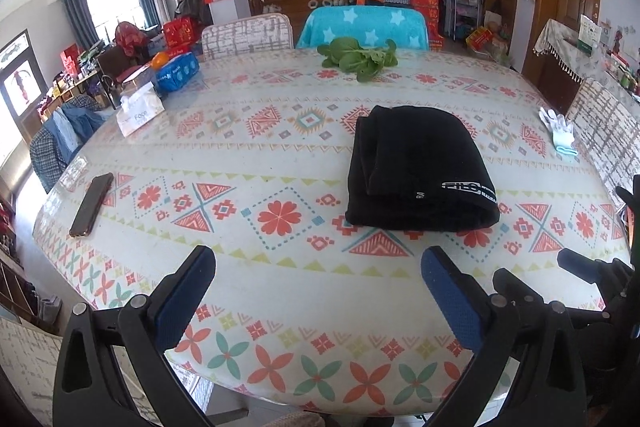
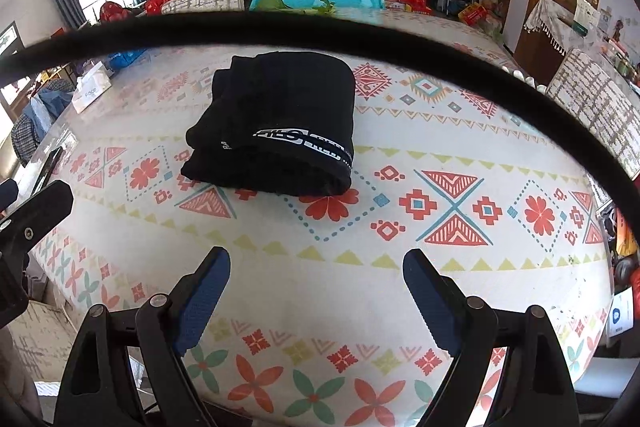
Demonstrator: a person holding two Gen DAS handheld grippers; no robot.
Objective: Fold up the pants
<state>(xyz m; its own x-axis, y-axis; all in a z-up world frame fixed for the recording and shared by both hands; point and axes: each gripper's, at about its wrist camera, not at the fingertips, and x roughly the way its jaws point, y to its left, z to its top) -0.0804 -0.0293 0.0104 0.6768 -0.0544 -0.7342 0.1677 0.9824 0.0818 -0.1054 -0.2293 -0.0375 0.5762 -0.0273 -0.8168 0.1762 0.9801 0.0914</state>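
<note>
The black pants (image 1: pixel 416 171) lie folded into a compact bundle on the patterned tablecloth (image 1: pixel 256 155), with a white logo band on the near right edge. They also show in the right wrist view (image 2: pixel 280 131). My left gripper (image 1: pixel 320 263) is open and empty, above the near table edge, short of the pants and to their left. My right gripper (image 2: pixel 316 267) is open and empty, near the table's front edge, in front of the pants. The right gripper also shows at the right edge of the left wrist view (image 1: pixel 576 267).
A dark phone (image 1: pixel 92 205) lies at the left, a tissue box (image 1: pixel 140 111) and a blue pack (image 1: pixel 178 71) at the far left, leafy greens (image 1: pixel 358 57) at the far edge, white gloves (image 1: pixel 558 131) at the right. Chairs surround the table. A black cable (image 2: pixel 320 23) arcs across the right wrist view.
</note>
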